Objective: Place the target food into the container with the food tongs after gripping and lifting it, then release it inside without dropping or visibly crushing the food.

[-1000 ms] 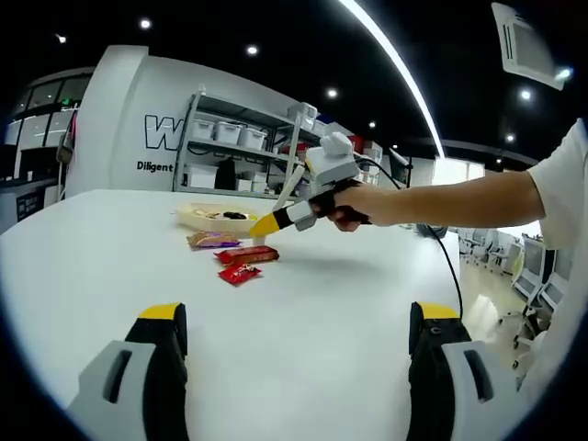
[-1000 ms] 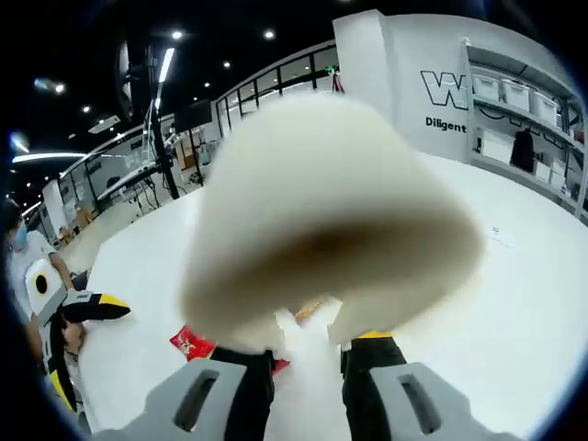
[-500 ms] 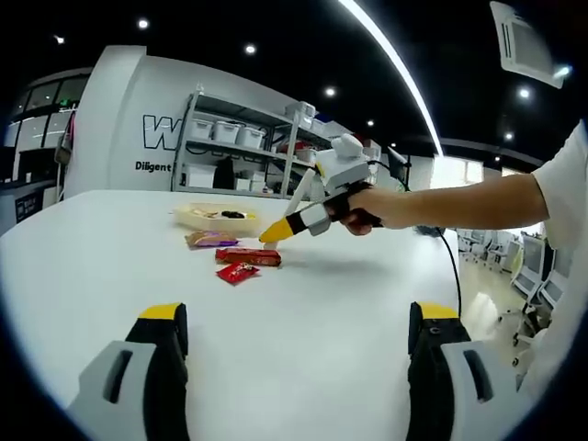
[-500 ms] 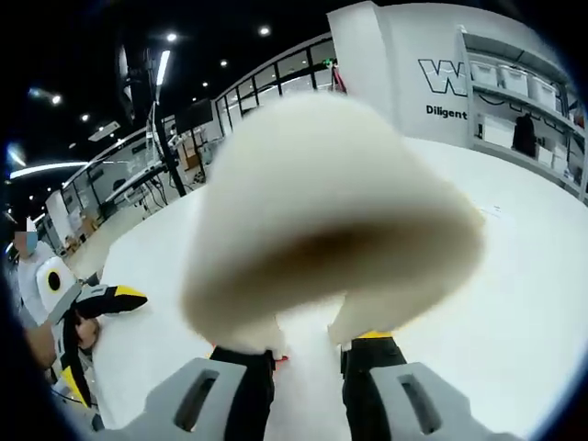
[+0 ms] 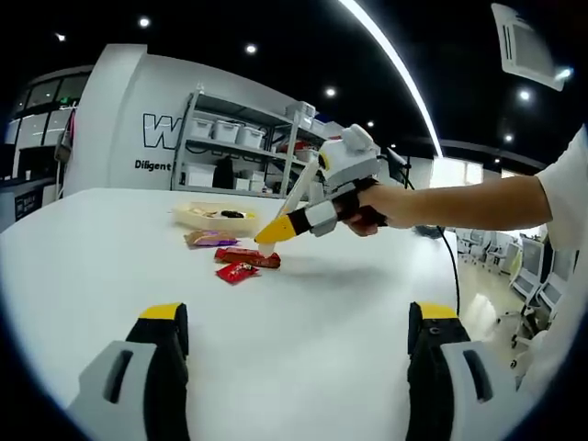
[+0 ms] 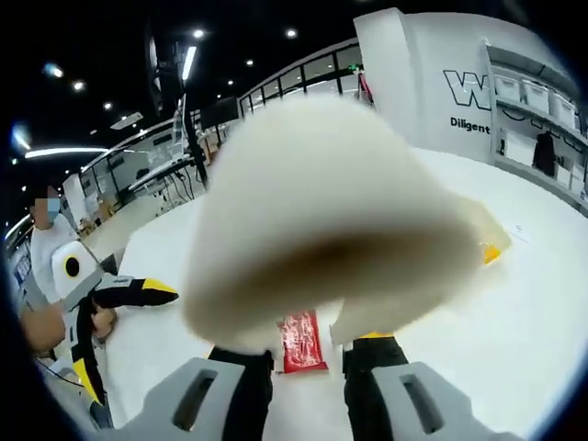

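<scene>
Two grippers at work over a white table [image 5: 312, 322]. Left gripper [image 5: 299, 367] low near the table's near edge, jaws spread wide, nothing between them. Right gripper [image 5: 276, 227] held in a hand [image 5: 367, 207] above the table's middle, clamped on cream food tongs [image 6: 326, 220]; tongs' tips [image 5: 265, 244] just above a red snack packet [image 5: 248, 257], contact not clear. Second red packet [image 5: 239, 272] just beside it, brownish packet [image 5: 211, 240] toward the far edge. Shallow cream container [image 5: 216, 216] near the far edge, dark and pale items inside. Red packet [image 6: 301, 340] lying flat ahead of the right jaws. Shelving with bins [image 5: 243, 152] behind the table.
</scene>
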A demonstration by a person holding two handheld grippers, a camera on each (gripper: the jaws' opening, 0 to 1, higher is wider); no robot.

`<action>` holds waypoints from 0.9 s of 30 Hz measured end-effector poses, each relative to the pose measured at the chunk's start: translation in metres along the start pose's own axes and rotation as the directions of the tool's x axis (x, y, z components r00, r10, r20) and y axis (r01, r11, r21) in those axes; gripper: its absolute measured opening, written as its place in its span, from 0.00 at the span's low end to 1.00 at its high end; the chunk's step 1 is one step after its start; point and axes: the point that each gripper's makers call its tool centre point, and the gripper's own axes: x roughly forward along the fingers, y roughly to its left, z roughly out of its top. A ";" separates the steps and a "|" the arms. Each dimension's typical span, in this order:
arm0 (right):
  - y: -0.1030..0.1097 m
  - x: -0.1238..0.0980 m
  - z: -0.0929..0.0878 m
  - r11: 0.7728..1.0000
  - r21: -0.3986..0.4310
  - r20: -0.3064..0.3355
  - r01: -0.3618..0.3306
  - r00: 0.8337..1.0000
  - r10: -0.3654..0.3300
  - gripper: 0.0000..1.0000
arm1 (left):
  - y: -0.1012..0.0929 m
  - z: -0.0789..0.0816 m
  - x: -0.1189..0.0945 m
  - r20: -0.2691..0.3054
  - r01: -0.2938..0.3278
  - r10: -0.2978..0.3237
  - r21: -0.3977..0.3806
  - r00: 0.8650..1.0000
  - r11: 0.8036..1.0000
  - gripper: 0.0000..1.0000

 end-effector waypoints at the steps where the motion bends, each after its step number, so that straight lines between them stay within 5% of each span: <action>1: 0.000 0.001 0.000 1.000 -0.007 0.001 0.001 1.000 -0.001 0.24 | 0.000 0.000 0.000 -0.001 0.000 0.000 0.000 1.000 1.000 0.98; 9: -0.005 0.012 -0.005 0.997 -0.073 -0.011 -0.002 1.000 0.001 0.24 | 0.000 0.000 0.000 0.000 0.001 -0.001 -0.003 1.000 1.000 0.98; 15: -0.004 0.008 -0.009 0.999 -0.049 -0.045 0.020 0.999 -0.022 0.16 | -0.001 0.000 0.000 -0.002 0.003 -0.003 -0.001 1.000 1.000 0.97; 23: -0.004 0.003 -0.008 0.999 -0.009 0.010 0.046 0.999 -0.046 0.17 | 0.000 -0.001 0.001 -0.007 0.002 -0.002 -0.002 1.000 1.000 0.97; 27: -0.010 -0.007 0.011 0.998 0.040 0.074 0.044 0.996 -0.047 0.17 | -0.001 -0.002 0.001 -0.011 0.006 -0.006 0.001 1.000 1.000 0.97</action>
